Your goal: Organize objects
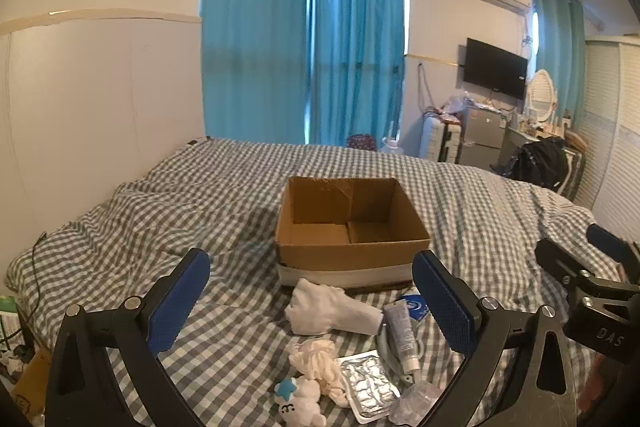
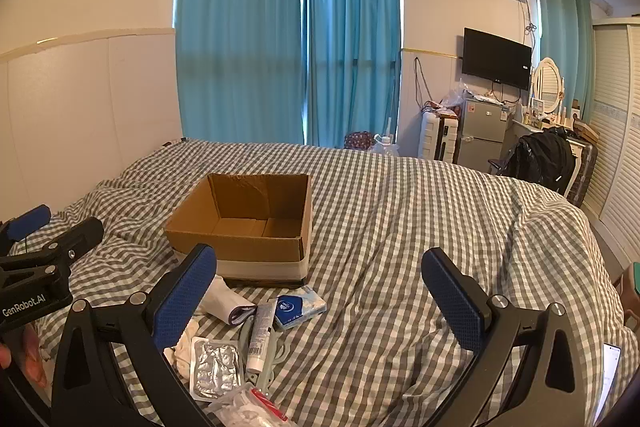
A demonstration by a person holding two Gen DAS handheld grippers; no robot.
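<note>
An open, empty cardboard box [image 1: 352,227] stands on the checked bed; it also shows in the right wrist view [image 2: 248,227]. In front of it lies a pile: a white glove [image 1: 324,307], a tube [image 1: 402,335], a foil blister pack [image 1: 366,383], a small white plush with a blue star [image 1: 298,401], a blue-and-white tissue pack [image 2: 298,307]. My left gripper [image 1: 312,291] is open and empty, above the pile. My right gripper [image 2: 320,287] is open and empty, right of the pile.
The checked quilt [image 2: 400,227] covers the whole bed. A white wall panel [image 1: 100,107] runs along the left. Blue curtains [image 1: 304,47], a fridge [image 2: 482,135] and a chair with a black bag [image 2: 544,159] stand beyond the far side.
</note>
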